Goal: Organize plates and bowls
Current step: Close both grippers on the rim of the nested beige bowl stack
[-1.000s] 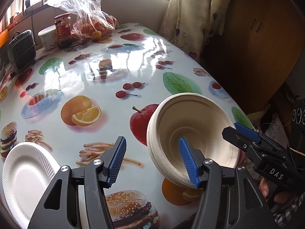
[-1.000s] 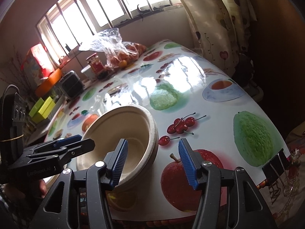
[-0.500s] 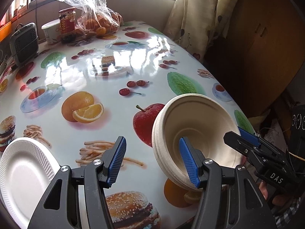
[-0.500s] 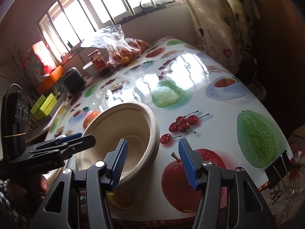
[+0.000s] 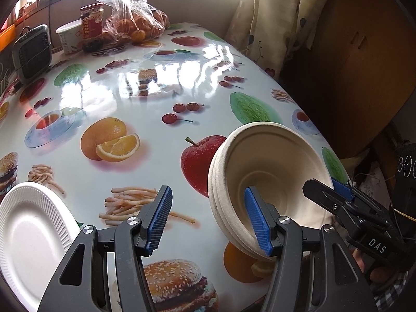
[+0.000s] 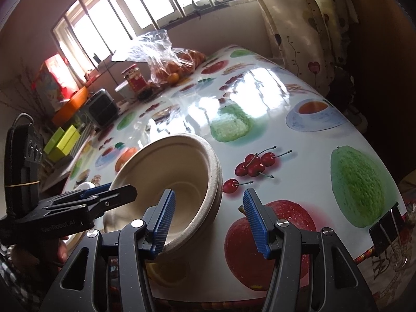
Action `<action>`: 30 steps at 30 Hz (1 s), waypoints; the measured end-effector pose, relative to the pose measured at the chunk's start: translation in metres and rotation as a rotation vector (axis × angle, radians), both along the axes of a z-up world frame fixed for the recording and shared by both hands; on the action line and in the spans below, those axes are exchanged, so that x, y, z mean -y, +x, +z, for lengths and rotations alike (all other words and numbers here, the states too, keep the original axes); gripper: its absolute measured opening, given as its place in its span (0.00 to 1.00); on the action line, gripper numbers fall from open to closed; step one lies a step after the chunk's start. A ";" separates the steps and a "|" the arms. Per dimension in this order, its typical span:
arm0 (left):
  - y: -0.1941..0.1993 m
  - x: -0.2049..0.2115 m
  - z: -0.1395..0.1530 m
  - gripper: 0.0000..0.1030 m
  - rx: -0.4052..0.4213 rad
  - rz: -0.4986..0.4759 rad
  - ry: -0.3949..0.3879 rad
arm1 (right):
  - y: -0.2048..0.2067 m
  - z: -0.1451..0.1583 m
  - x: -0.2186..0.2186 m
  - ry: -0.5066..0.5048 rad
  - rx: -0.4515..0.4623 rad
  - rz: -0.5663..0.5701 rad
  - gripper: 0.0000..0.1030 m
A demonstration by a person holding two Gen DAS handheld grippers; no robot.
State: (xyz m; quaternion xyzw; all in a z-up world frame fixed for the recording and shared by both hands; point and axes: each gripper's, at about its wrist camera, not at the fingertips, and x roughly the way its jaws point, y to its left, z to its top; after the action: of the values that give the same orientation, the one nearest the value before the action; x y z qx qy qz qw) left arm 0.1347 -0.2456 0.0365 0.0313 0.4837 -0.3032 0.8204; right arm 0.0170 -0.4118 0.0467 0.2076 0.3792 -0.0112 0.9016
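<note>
A stack of beige pulp bowls (image 5: 270,161) sits tilted at the near edge of the table, its opening turned towards the left. My left gripper (image 5: 207,192) is open and straddles the stack's left wall, with its right finger (image 5: 257,221) inside the top bowl and its left finger outside. My right gripper (image 6: 208,195) is also open across the opposite wall of the bowls (image 6: 182,171), its left finger (image 6: 163,218) inside and its right finger over the table. No pad visibly presses on the bowls. A white ribbed foam plate (image 5: 31,234) lies at the near left.
The oval table (image 5: 124,85) has a glossy fruit-print cover. At its far end stand a bag of oranges (image 5: 137,26), a jar (image 5: 91,26), a white tub (image 5: 69,35) and a small grey heater (image 5: 32,52). A curtain (image 5: 265,18) and a wooden cabinet are to the right. A binder clip (image 6: 384,226) grips the near edge.
</note>
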 end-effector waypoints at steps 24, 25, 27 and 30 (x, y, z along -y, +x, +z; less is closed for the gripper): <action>-0.003 0.008 -0.003 0.38 -0.006 -0.025 0.017 | -0.003 -0.001 -0.005 0.004 0.003 0.009 0.36; -0.003 0.008 -0.003 0.36 -0.007 -0.026 0.016 | -0.002 0.000 -0.004 0.006 0.003 0.009 0.34; -0.003 0.009 -0.004 0.34 -0.008 -0.029 0.016 | -0.002 0.001 -0.006 0.007 0.005 0.011 0.33; -0.004 0.010 -0.005 0.31 -0.011 -0.034 0.018 | -0.002 0.002 -0.006 0.008 0.005 0.012 0.32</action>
State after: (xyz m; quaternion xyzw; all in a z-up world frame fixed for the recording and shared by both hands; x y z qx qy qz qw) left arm 0.1309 -0.2553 0.0320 0.0453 0.4905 -0.3128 0.8121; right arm 0.0148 -0.4060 0.0482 0.2092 0.3782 -0.0039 0.9018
